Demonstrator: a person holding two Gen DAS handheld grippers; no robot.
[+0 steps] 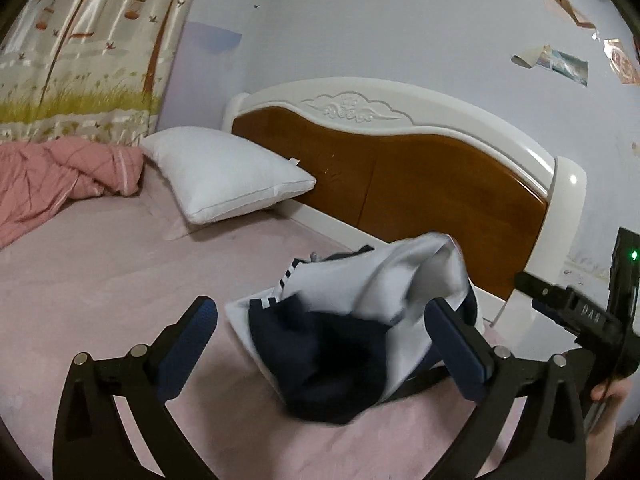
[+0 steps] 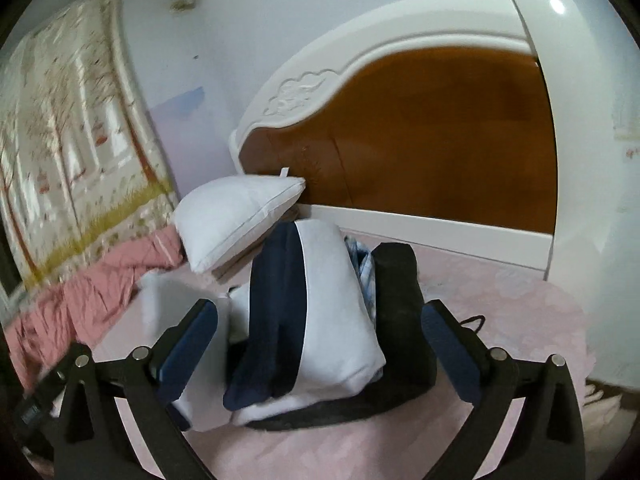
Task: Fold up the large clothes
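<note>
A white and navy garment (image 1: 360, 320) lies bundled on the pink bed sheet (image 1: 100, 280) near the headboard. My left gripper (image 1: 320, 320) is open, its blue-padded fingers (image 1: 188, 344) standing wide on either side of the bundle without pressing on it. In the right wrist view the same garment (image 2: 320, 320) rests folded on a black piece of clothing (image 2: 400, 300). My right gripper (image 2: 320, 328) is open too, its pads (image 2: 448, 344) apart from the cloth. The right gripper's black body (image 1: 580, 312) and a hand show at the right edge of the left wrist view.
A white pillow (image 1: 228, 172) leans by the brown and white headboard (image 1: 400, 168). A rumpled pink quilt (image 1: 52, 184) lies at the left, below a patterned curtain (image 1: 80, 48). Photos (image 1: 564, 64) hang on the pale wall. The bed's edge is at the right (image 2: 580, 360).
</note>
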